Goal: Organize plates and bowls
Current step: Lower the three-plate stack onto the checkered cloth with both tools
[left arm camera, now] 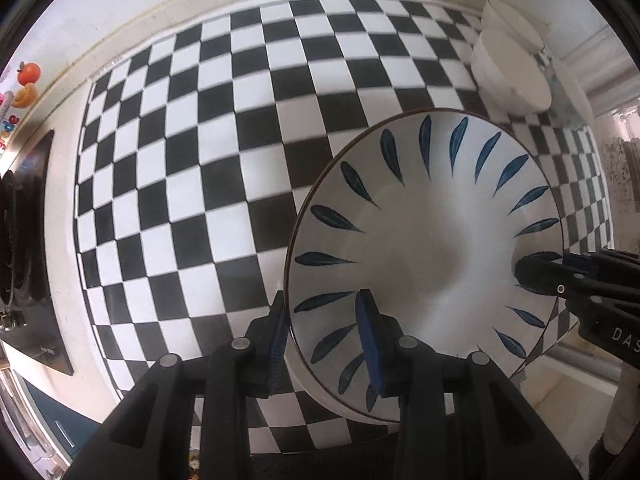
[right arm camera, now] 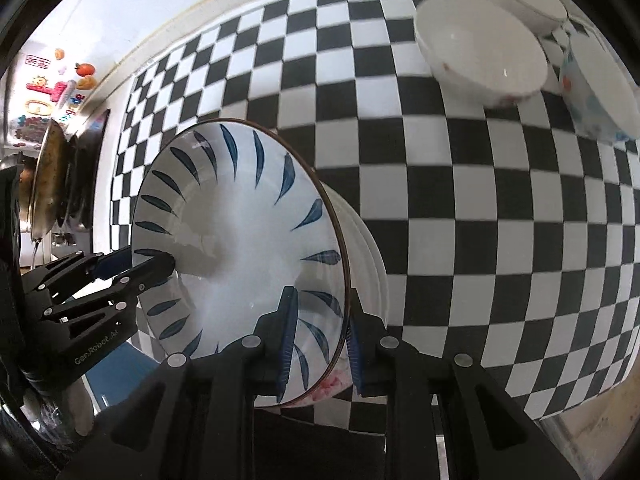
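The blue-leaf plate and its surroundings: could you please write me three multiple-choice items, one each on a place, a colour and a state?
1. Where are the bowls?
A. stacked on the blue-leaf plate
B. on the checkered cloth, apart from the plate
C. in a sink

2. What colour are the plate's leaf marks?
A. blue
B. red
C. green

3. How is the plate held?
A. it lies untouched
B. by one claw only
C. by both claws at opposite rims

Answers:
1 B: the bowls stand on the checkered cloth, well clear of the blue-leaf plate.
2 A: the leaves around the rim are dark blue.
3 C: the left claw and the right claw each straddle the rim.
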A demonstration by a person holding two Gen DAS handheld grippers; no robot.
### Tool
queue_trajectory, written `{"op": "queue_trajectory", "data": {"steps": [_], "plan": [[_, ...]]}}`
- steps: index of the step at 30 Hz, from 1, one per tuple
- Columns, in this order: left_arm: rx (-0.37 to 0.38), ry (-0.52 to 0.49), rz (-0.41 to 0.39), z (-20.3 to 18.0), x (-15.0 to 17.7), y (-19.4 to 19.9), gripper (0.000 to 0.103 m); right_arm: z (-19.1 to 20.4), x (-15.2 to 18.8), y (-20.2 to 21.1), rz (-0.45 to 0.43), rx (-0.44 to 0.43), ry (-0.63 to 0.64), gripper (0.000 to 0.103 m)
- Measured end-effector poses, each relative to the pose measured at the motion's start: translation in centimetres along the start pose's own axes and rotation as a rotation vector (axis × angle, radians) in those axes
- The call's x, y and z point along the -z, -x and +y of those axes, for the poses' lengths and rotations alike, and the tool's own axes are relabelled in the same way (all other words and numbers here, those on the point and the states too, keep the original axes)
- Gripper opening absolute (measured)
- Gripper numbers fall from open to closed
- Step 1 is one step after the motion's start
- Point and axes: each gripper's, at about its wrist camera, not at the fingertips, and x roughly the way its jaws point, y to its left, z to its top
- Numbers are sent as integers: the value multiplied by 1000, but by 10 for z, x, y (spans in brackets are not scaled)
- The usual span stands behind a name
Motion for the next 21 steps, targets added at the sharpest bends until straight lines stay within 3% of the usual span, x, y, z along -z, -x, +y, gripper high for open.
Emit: {"op": "queue_trajectory", "data": {"steps": [12,21], "plan": [[-20,-3,58,-5,-4,-25,31,-8,7,-43,68,10,-4,25],[-28,4,55,-5,-5,-24,30,-5,7,-48,73,22,2,25]]}}
